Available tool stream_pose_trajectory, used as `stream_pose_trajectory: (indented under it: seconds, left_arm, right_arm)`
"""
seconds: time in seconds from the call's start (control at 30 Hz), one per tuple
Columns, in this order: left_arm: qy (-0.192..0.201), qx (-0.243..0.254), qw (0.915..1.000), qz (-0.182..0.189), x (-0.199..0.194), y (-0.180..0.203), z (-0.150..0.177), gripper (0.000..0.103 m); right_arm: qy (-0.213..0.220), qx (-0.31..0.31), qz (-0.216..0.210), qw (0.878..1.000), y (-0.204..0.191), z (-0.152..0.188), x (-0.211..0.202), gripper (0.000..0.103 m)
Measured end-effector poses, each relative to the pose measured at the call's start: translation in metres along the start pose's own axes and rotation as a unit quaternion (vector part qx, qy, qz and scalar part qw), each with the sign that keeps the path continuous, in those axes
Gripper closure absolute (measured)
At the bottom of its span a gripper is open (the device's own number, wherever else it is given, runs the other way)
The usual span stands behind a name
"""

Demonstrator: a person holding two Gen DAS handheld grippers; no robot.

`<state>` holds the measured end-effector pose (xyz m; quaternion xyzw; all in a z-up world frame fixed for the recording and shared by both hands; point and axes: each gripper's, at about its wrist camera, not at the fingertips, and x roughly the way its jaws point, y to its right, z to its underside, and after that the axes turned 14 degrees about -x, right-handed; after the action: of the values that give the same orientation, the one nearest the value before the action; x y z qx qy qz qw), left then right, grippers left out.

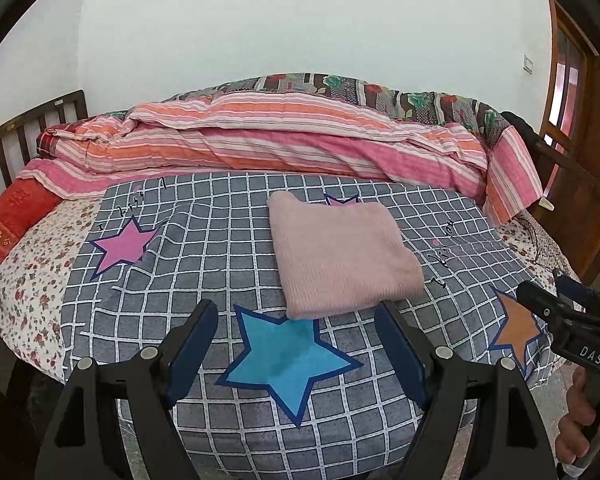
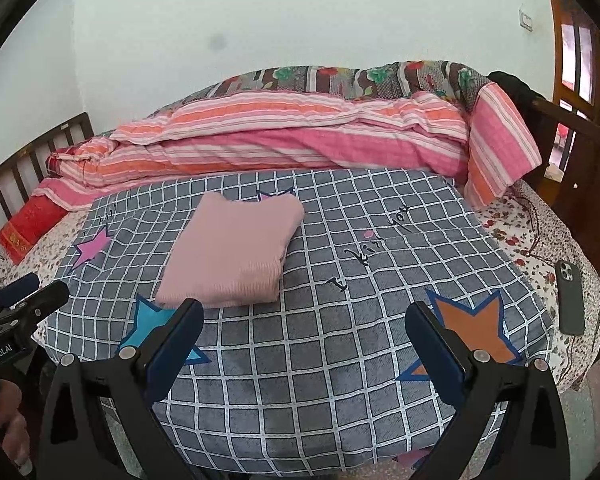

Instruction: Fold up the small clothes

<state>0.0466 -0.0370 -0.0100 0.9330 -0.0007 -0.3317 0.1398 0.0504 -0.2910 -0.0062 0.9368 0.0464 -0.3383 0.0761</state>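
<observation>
Left wrist view: left gripper (image 1: 296,344) jaws spread wide, nothing between them, hovering over the blue star (image 1: 288,360) at the near edge of the bed. Pink garment (image 1: 340,256) lies just beyond the jaws, mid-bed on the grey checked sheet (image 1: 204,248), already a compact rectangle, so folding looks done or nearly so. Looks like a soft, light knit; it'll sag if lifted by one corner. Best taken at the near folded edge, both layers pinched, or at two corners.

Right wrist view: right gripper (image 2: 304,344) jaws also released and empty. Garment (image 2: 236,248) sits far-left of them, clear of both.

Count: one pink garment, two grippers, one phone (image 2: 570,296) on the right edge of the bed, one striped quilt (image 2: 284,140) along the far side.
</observation>
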Motion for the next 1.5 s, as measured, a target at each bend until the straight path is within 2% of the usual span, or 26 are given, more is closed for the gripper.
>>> stream_pose_trajectory:
  seconds: [1.5]
  left_arm:
    - [0.002, -0.003, 1.0000, -0.001, -0.004, -0.005, -0.004, 0.023]
  right_arm:
    - [0.008, 0.008, -0.003, 1.000, -0.001, -0.003, -0.010, 0.004]
